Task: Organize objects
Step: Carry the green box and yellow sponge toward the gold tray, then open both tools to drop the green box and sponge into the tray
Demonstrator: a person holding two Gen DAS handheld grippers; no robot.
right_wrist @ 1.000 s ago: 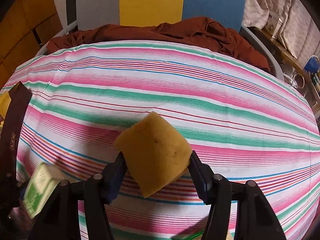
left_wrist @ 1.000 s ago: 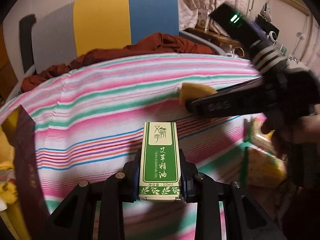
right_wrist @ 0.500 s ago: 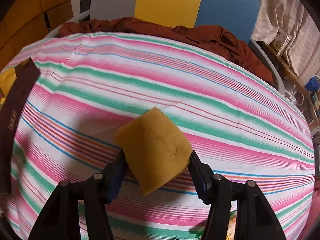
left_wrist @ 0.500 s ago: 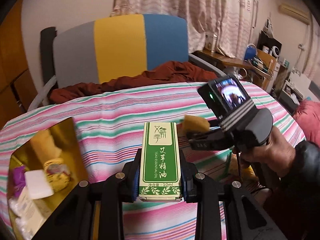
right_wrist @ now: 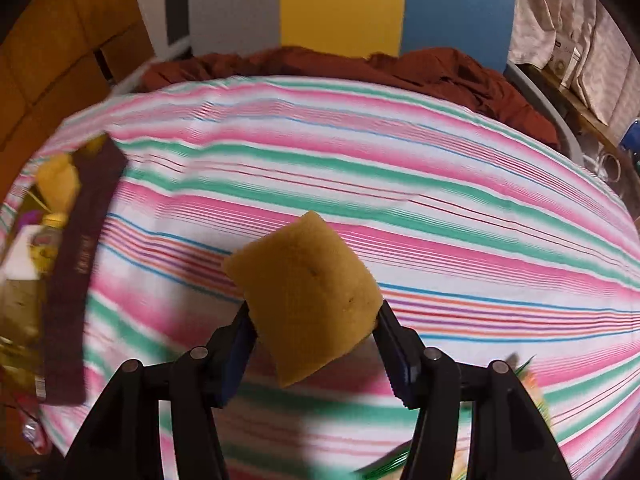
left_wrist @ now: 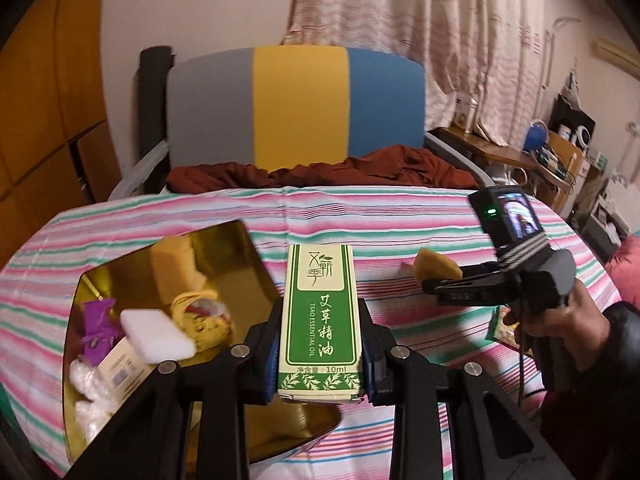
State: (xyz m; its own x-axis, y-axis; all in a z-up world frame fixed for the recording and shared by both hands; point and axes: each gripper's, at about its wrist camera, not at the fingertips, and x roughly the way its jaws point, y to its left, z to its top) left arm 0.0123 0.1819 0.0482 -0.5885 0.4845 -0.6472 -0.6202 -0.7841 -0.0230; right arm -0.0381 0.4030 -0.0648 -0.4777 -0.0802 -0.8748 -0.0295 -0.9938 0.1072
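Left wrist view showed the left gripper (left_wrist: pixel 320 344) clamped on a green essential-oil box (left_wrist: pixel 320 320), held upright above the striped desk (left_wrist: pixel 400 216). Just left of that gripper lay a gold tray (left_wrist: pixel 240 248) holding a white sponge (left_wrist: pixel 156 336), a purple packet (left_wrist: pixel 98 320) and a yellow sponge block (left_wrist: pixel 176 268). To its right, the right gripper (right_wrist: pixel 314 332) pinched a yellow sponge (right_wrist: pixel 308 300) between its fingers, raised off the desk, with a green-edged packet (left_wrist: pixel 498 326) beneath the person's hand (left_wrist: pixel 560 316).
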